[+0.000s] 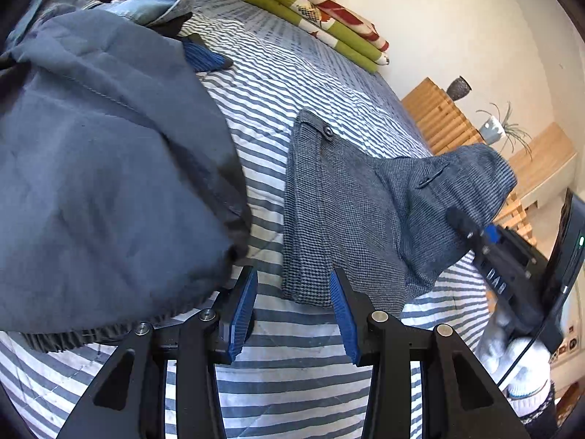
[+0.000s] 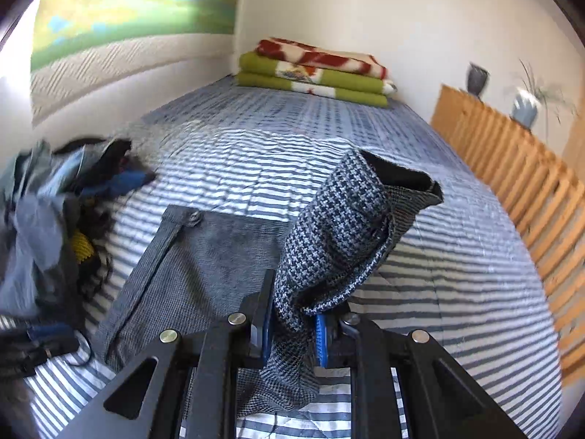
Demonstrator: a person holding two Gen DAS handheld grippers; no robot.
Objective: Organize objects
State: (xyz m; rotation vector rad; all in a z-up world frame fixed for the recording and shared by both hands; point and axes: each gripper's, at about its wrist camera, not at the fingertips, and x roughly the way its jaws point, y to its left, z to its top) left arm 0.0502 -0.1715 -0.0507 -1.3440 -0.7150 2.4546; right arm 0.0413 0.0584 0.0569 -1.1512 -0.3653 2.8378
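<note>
While my right gripper (image 2: 292,333) has its fingers (image 2: 264,323) pinched narrow on one corner of the checked grey garment (image 2: 219,256), I judge this job to be only in its early stage: the garment lies mostly flat on the striped bed (image 2: 457,256), with the corner I hold lifted and curled over above the rest, so a fold looks begun but not laid down. My left gripper (image 1: 292,314) hangs near the lower edge of that same garment with its fingers (image 1: 241,314) standing partly apart and nothing between them, just bedcover showing in the gap. Left of it sits a loose pile of blue clothes (image 1: 109,164), rumpled and unfolded, with denim and darker pieces behind it, and I read all of that as work not yet done. At the far end of the bed a stack of folded blankets (image 2: 314,73) already sits tidy against the wall. By my reckoning the one garment needs finishing and the whole heap remains
</note>
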